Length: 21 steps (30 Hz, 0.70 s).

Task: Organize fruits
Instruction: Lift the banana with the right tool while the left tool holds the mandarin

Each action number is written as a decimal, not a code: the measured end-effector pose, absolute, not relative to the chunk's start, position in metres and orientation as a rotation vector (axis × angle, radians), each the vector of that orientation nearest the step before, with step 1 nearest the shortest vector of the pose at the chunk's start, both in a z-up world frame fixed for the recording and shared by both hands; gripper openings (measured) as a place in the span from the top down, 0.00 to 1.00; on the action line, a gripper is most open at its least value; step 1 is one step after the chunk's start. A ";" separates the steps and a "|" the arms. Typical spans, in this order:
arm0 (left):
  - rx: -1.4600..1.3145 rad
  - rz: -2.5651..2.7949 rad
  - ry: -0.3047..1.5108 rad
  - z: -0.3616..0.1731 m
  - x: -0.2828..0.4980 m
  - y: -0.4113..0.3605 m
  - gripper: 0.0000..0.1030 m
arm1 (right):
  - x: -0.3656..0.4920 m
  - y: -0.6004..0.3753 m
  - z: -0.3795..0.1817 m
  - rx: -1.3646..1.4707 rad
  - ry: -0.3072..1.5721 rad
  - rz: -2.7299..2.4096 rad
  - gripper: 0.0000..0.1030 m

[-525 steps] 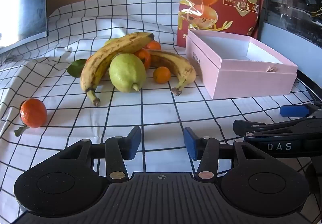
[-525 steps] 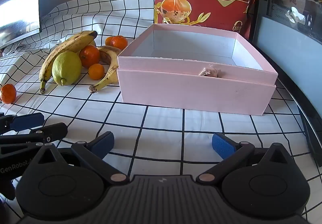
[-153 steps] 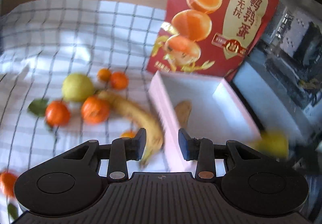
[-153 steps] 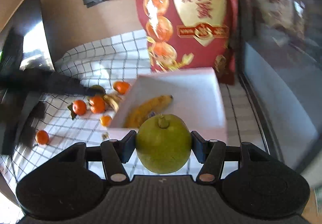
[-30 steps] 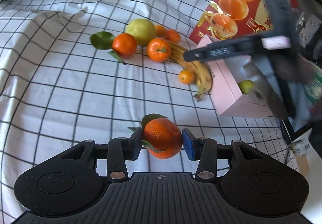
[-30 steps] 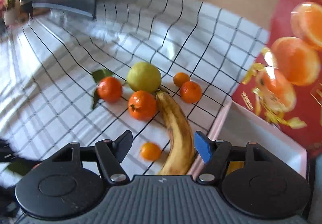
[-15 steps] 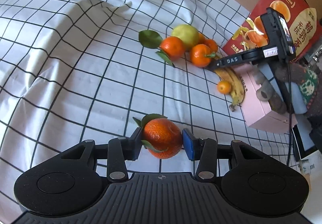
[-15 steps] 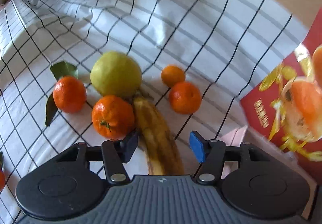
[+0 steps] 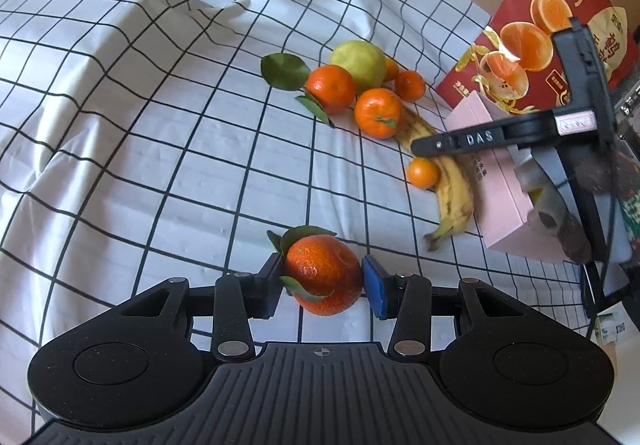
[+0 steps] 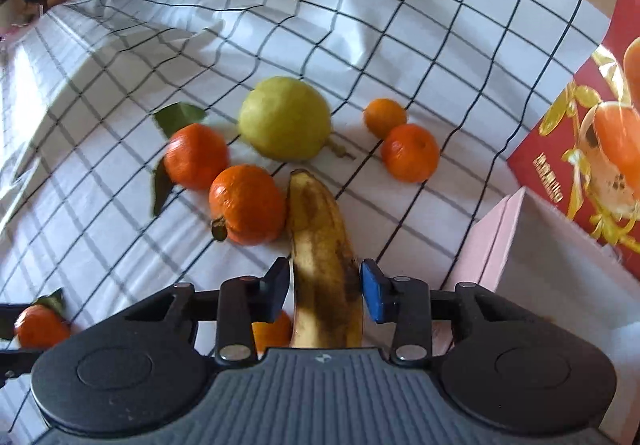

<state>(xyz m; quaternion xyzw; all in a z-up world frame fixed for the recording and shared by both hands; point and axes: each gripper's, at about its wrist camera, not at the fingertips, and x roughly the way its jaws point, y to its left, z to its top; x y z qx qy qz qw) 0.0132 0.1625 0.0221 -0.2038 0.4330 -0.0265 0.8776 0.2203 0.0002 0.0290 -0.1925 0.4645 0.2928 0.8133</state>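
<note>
Checked cloth (image 9: pixel 120 125) covers table. Left gripper (image 9: pixel 322 279) squeezes orange (image 9: pixel 322 273), lifted, well apart from pink box (image 9: pixel 500 181). Right gripper (image 10: pixel 324 289), part open, straddles banana (image 10: pixel 320 245) beside box, maybe not gripping. Loose pinch could drop banana.

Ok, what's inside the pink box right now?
Hard to say. In the left view the pink box is mostly covered by the right claw and its handle; only a yellowish patch shows inside. The right view shows just one bare white corner.
</note>
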 end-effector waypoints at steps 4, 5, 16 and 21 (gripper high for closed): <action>-0.417 -0.060 0.905 0.021 0.014 0.157 0.54 | 0.203 -0.004 0.031 -0.383 0.998 0.671 0.62; -0.415 -0.061 0.906 0.021 0.014 0.156 0.54 | 0.198 -0.005 0.031 -0.376 0.999 0.679 0.62; -0.394 -0.081 0.917 0.022 0.019 0.140 0.54 | 0.157 -0.023 0.034 -0.326 0.944 0.687 0.55; -0.383 -0.092 0.923 0.022 0.022 0.134 0.54 | 0.139 -0.030 0.032 -0.309 0.899 0.673 0.53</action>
